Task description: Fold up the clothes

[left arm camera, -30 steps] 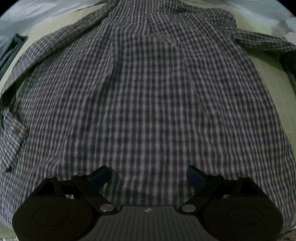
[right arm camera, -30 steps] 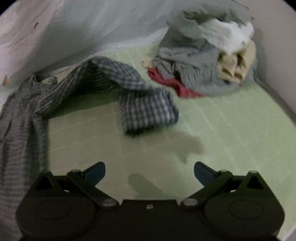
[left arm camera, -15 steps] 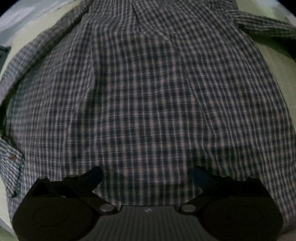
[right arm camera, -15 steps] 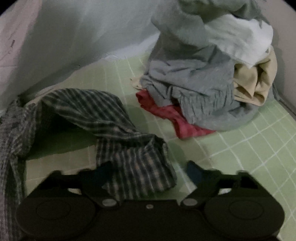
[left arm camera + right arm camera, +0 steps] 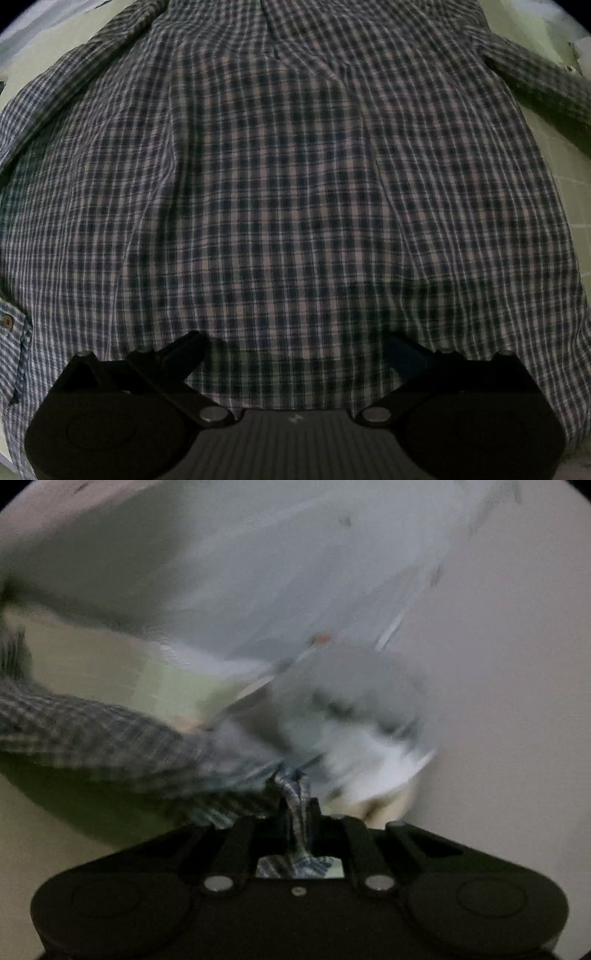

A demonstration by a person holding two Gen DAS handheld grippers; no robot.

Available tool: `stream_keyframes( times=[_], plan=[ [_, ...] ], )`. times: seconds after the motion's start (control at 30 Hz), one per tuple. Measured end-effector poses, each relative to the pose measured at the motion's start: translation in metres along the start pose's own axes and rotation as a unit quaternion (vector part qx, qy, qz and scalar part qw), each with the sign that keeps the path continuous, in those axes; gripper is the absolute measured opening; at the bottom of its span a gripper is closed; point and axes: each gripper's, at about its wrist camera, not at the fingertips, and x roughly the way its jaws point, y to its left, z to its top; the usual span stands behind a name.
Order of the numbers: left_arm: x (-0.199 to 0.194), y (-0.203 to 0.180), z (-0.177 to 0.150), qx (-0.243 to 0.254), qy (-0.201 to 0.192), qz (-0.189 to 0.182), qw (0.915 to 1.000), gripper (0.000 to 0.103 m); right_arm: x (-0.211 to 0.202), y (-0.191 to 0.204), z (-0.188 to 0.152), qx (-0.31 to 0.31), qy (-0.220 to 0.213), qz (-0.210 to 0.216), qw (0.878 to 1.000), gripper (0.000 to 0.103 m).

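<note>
While the right hand-held gripper [image 5: 297, 808] is closing on a sleeve of the blue-and-white checked cotton shirt [image 5: 288, 192] lying unfolded across the frame, the left hand-held gripper [image 5: 295, 354] hovers agape, folding barely begun.

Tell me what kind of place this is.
Probably a home laundry-folding spot: a plaid shirt is spread flat on a pale green gridded mat, with a blurred heap of other clothes against a plain wall.
</note>
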Motion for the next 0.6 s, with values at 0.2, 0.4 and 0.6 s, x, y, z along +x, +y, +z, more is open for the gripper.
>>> stream_keyframes(
  times=[0.2,0.4,0.6],
  plan=[
    [0.000,-0.005,-0.019,0.002,-0.007,0.001,1.0000,0.103,-0.007,0.029,-0.041,-0.083,0.068,0.060,0.992,0.015],
    [-0.004,-0.018,-0.069,-0.010,-0.012,0.004,0.9999,0.103,-0.030,0.028,-0.054,-0.042,0.110,0.135,0.984,0.042],
    [0.000,-0.005,-0.051,-0.003,-0.011,0.003,0.9999,0.103,-0.033,-0.025,-0.048,0.205,0.132,0.155,0.957,0.051]
  ],
)
